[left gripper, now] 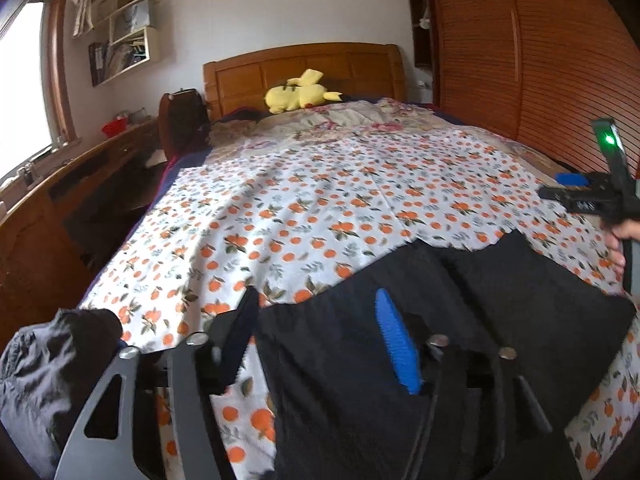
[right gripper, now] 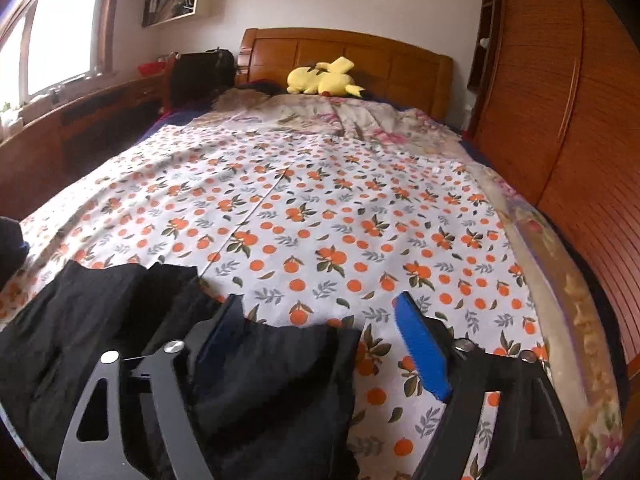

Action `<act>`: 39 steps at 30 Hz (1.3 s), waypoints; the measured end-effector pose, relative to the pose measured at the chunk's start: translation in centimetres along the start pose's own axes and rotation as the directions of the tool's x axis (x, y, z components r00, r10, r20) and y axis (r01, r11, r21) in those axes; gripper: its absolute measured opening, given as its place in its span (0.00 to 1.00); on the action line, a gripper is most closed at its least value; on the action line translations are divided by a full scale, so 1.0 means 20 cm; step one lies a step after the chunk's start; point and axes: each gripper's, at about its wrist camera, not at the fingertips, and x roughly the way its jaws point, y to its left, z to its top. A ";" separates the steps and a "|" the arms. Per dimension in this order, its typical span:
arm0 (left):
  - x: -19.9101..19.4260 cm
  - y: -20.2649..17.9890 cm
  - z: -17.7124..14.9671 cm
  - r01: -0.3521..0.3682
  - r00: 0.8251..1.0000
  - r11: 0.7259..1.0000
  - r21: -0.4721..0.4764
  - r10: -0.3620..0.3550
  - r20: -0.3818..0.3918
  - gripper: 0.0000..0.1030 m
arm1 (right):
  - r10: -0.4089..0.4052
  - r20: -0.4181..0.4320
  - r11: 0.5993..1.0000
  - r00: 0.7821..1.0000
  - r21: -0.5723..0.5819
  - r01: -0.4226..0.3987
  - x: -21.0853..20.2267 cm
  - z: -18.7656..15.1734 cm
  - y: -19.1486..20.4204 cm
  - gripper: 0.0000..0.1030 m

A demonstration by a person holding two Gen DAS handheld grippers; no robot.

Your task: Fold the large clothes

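1. The left tongs (left gripper: 320,340) point forward along the bed, low over the black garment (left gripper: 460,312). Their fingers stand wide apart with nothing clamped between them; dark cloth lies under and between them.
2. The right tongs (right gripper: 324,340) also point toward the headboard (right gripper: 348,56), fingers spread wide and holding nothing. Their left finger sits over the garment's (right gripper: 260,380) right edge; the blue-padded right finger (right gripper: 424,352) hangs over bare sheet.
3. In the left view the right tongs (left gripper: 576,196) show at the far right, gripped by a hand (left gripper: 622,240) that the frame edge cuts off; a green light glows on them.
4. The garment is soft, matte black fabric, lying flat in loose folds at the near end of the bed, directly beneath both tongs. Its near part is hidden by the tongs' bodies.
5. The sheet (right gripper: 320,220) is white cotton printed with oranges and leaves.
6. Left of the left tongs lies a crumpled dark bundle (left gripper: 48,360); what it is cannot be made out.
7. Far ahead, a yellow plush toy (left gripper: 300,94) rests by the wooden headboard.
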 end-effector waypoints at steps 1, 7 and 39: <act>-0.01 -0.02 -0.02 0.007 1.000 1.000 0.003 -0.007 0.000 0.69 | 0.001 0.002 1.000 1.000 -0.012 -0.001 -0.02 -0.01 0.01 0.69; -0.10 -0.12 -0.21 0.060 0.998 0.998 0.006 -0.060 -0.018 0.80 | 0.084 -0.015 0.992 0.996 -0.090 -0.085 -0.17 -0.12 0.14 0.55; -0.31 -0.28 -0.68 0.167 0.983 0.985 -0.038 -0.169 -0.075 0.80 | 0.108 -0.154 0.992 0.982 -0.046 -0.116 -0.41 -0.89 0.08 0.21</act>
